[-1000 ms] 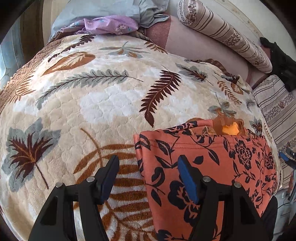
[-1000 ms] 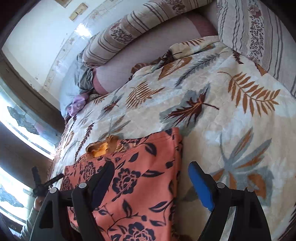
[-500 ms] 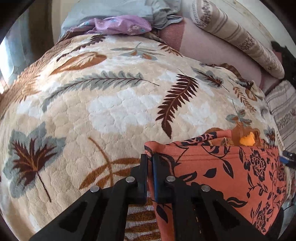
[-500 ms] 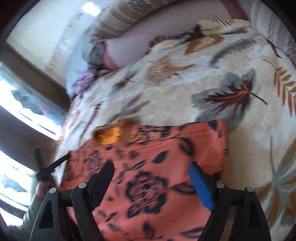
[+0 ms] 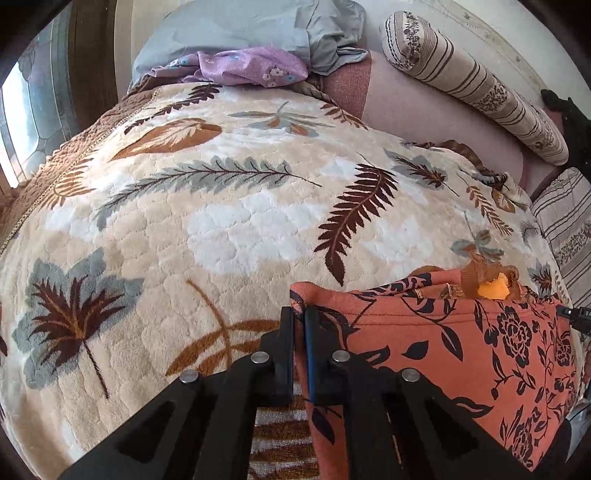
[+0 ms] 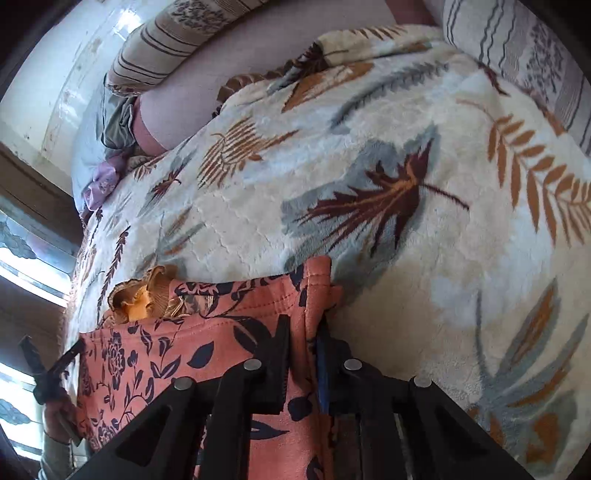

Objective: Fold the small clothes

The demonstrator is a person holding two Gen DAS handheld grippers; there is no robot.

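Observation:
An orange garment [image 5: 443, 350] with a dark floral print lies flat on a leaf-patterned blanket [image 5: 221, 221]. A brown ruffled collar [image 5: 491, 284] sits at its far edge. My left gripper [image 5: 299, 314] is shut on the garment's far left corner, with cloth pinched between the pads. In the right wrist view the same garment [image 6: 184, 354] fills the lower left. My right gripper [image 6: 303, 325] has its jaws closing on the far right corner, and the fabric is squeezed between them.
A striped bolster [image 5: 472, 85] and a purple cloth [image 5: 251, 66] on a grey-blue sheet [image 5: 240, 29] lie at the bed's far end. A striped cushion [image 5: 565, 229] lies to the right. A bright window [image 6: 22, 266] is at the left.
The left jaws shut on the garment's left corner, then held still. The right gripper came down over the right corner and its jaws went from wide apart to pinched on the cloth.

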